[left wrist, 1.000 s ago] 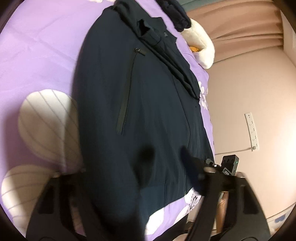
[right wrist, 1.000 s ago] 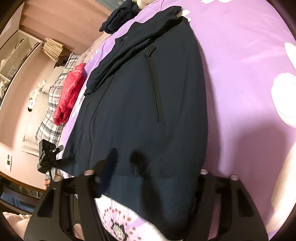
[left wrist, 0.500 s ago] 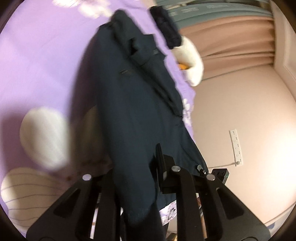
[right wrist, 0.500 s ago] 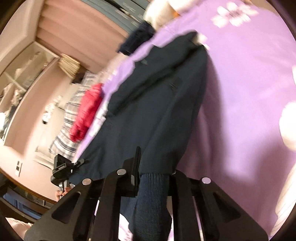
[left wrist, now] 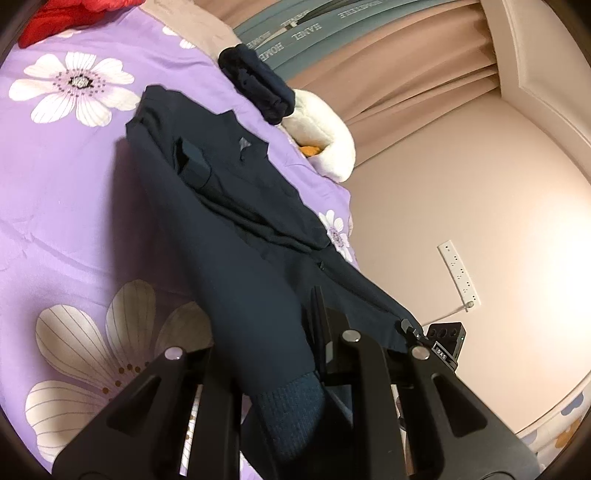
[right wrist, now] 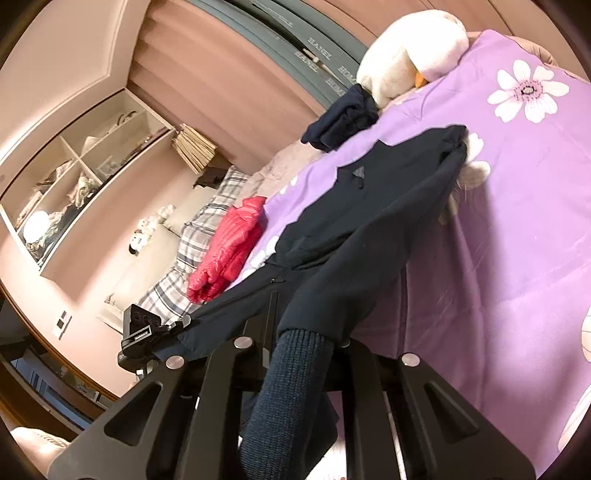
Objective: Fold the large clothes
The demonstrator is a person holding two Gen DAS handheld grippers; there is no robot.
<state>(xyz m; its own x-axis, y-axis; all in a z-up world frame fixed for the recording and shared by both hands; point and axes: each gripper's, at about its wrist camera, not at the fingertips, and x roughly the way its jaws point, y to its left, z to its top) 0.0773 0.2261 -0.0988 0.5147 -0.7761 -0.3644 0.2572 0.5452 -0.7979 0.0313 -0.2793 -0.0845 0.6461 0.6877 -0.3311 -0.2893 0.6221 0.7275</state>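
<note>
Writing on headboard: grey panel point(left wrist: 295, 22) behind the bed carries pale capital letters seen upside down from the left wrist; "HANEL" reads clearly, a second word starts "HOME" and is cut off. The same panel point(right wrist: 317, 55) from the right wrist shows "HANEL" and a clipped "HOM".
Writing on device: a small black box point(left wrist: 445, 345) by the far hem corner bears a tiny label that seems to say "DAS"; its other marks are too small to read.
Jacket: dark navy jacket point(left wrist: 236, 236) lies lengthwise on the purple flowered bedspread point(left wrist: 66, 192), collar end far, ribbed hem end raised off the bed toward the cameras. A small grey triangular mark sits near the collar; no lettering can be made out on it.
Left tongs: left tongs point(left wrist: 280, 354) clamped tight on the ribbed hem, which bunches between the fingers and hangs below.
Right tongs: right tongs point(right wrist: 301, 347) having just pressed together, pinching the other hem corner of the jacket point(right wrist: 369, 229); ribbed cuff-like knit droops through them.
Hidden or unclear: the fingertips of both tongs are buried in cloth.
Nearby: folded dark garment point(left wrist: 258, 86), white plush toy point(left wrist: 325, 147) with an orange part, red puffy garment point(right wrist: 229, 247) on plaid bedding, wall socket strip point(left wrist: 460, 273), shelves with blurred contents point(right wrist: 74, 173).
</note>
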